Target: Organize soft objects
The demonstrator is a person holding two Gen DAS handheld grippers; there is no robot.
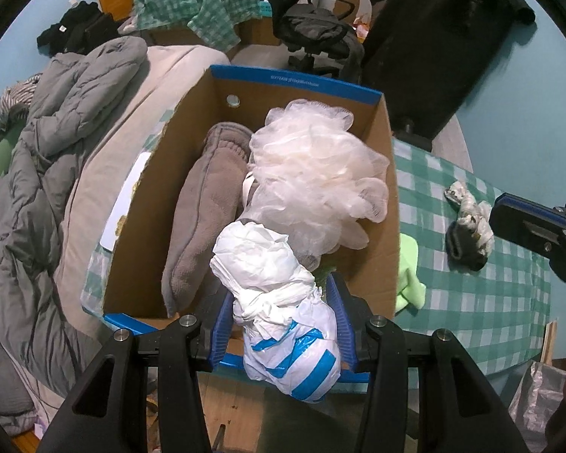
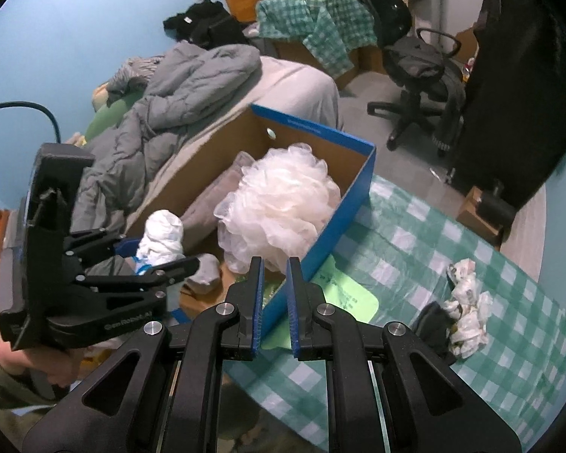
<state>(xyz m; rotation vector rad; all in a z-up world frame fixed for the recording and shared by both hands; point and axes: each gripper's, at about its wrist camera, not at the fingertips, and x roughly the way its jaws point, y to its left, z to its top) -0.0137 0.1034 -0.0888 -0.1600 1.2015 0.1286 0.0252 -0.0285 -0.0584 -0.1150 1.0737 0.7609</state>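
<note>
Placement step in a sorting task. Left gripper point(image 1: 283, 324) has its fingers closed on a knotted white bag point(image 1: 283, 302) with blue stripes, held above the near end of a cardboard box point(image 1: 381, 188) that stands on a table with a green checked cloth point(image 1: 471, 294). In the box lie a white mesh sponge point(image 1: 313, 173) on the right and a grey plush slipper point(image 1: 207, 207) on the left; the bag's upper end appears to reach the sponge, though contact cannot be confirmed. Right gripper point(image 2: 274, 302) hovers at the box's near right corner, jaws parted by a narrow gap and holding nothing. On the cloth to the right, well apart from the box, lies a crumpled white wad point(image 2: 468, 309) beside a dark item point(image 2: 432, 321); a light green cloth point(image 1: 407, 271) lies against the box wall. Judged next: lowering the bag into free space in the box, then letting go; the wad is likely the right gripper's next target.
</note>
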